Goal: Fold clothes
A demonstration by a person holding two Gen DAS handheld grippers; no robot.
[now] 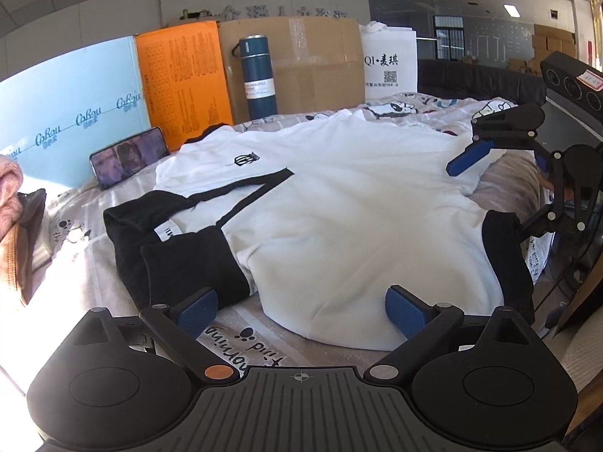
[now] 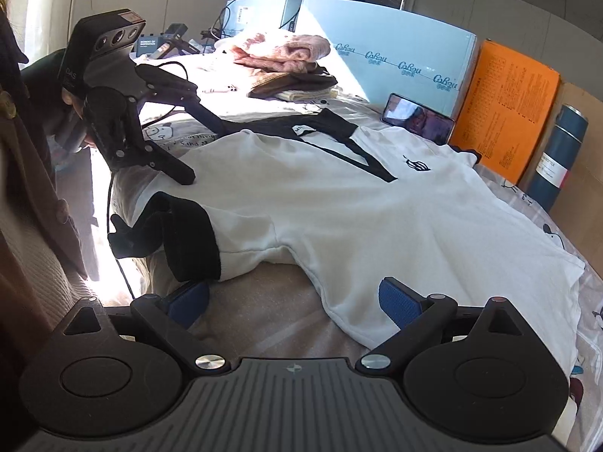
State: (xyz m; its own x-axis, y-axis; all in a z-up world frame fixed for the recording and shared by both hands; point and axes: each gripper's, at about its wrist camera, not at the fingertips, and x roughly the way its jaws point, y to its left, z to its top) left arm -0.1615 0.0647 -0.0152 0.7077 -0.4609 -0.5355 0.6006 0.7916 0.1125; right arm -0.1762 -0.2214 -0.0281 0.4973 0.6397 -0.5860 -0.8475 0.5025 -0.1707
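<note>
A white shirt (image 1: 339, 203) with a black collar (image 1: 150, 211) and black cuffs lies spread flat on the patterned bed sheet (image 1: 248, 331). My left gripper (image 1: 301, 310) is open low at the shirt's near edge. Its left pad sits by a black cuff (image 1: 188, 263) and its right pad over white cloth. In the right wrist view the shirt (image 2: 339, 203) stretches away, and my right gripper (image 2: 294, 301) is open at the underarm, next to the other black cuff (image 2: 192, 233). Each gripper shows in the other's view, the right (image 1: 490, 192) and the left (image 2: 205, 150), both open and empty.
A phone (image 1: 128, 158) leans on an orange box (image 1: 181, 86), beside a teal flask (image 1: 258, 75), a cardboard box (image 1: 312, 64) and a white bag (image 1: 390, 64). Folded pink clothes (image 2: 282, 51) lie at the bed's far end. A person's cardigan (image 2: 34, 226) is close on the left.
</note>
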